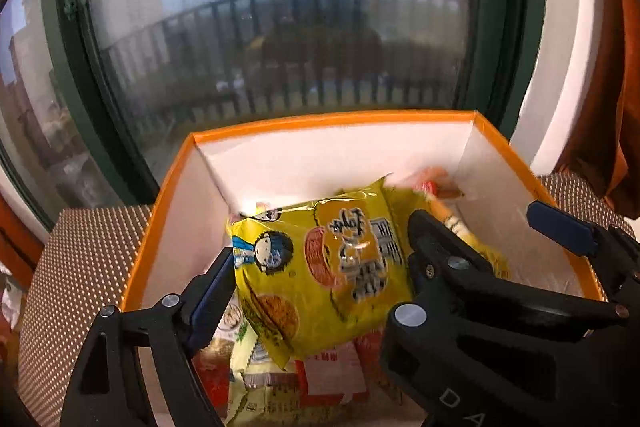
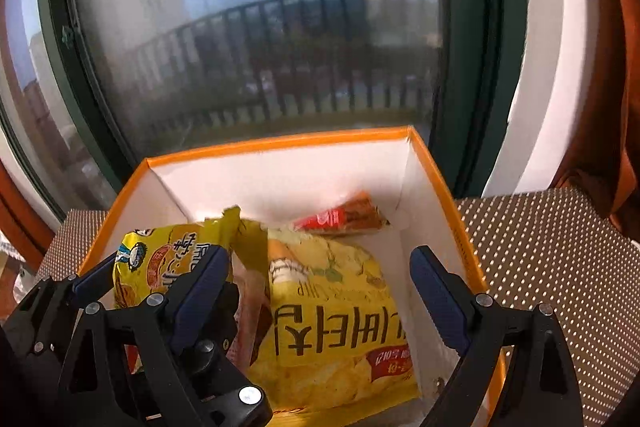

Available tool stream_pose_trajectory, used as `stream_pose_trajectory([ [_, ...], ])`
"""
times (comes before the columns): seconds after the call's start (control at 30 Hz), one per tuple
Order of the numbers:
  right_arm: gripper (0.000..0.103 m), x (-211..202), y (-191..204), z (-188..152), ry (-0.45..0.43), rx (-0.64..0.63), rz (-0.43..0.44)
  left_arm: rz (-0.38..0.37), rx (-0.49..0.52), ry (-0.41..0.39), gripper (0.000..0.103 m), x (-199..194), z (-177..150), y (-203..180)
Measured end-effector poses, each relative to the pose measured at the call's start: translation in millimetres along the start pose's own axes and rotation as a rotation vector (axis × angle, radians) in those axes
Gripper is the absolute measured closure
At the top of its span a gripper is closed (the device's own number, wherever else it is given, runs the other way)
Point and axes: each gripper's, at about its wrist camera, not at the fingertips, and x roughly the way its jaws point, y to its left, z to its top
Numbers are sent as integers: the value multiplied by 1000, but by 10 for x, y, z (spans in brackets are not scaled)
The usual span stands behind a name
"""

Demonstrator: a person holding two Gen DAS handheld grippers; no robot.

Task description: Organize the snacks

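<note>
Both wrist views close above box, facing window.

A table with a brown surface covered in small pale dots carries the things. It runs up to a window at the far side. Directly on it stands one box with an orange rim and white inner walls, placed at the far middle of the surface. Dotted surface shows on both the left and the right of the box, most broadly on the right.
</note>
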Motion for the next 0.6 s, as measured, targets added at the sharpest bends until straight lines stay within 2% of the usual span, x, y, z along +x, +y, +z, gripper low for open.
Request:
stream_pose_trajectory([
  [0.07, 9, 36, -8, -17, 32, 10, 19, -21, -6, 33, 16, 38, 7, -5],
  [0.2, 9, 23, -4, -38, 41, 10, 15, -7, 1, 29, 14, 13, 13, -17],
  [0.47, 9, -156, 35, -27, 18, -4, 33, -1, 4, -34, 13, -255, 22, -4],
  [0.6, 9, -348, 53, -14, -12, 1, 39, 14, 4, -78, 9, -448, 20, -8],
])
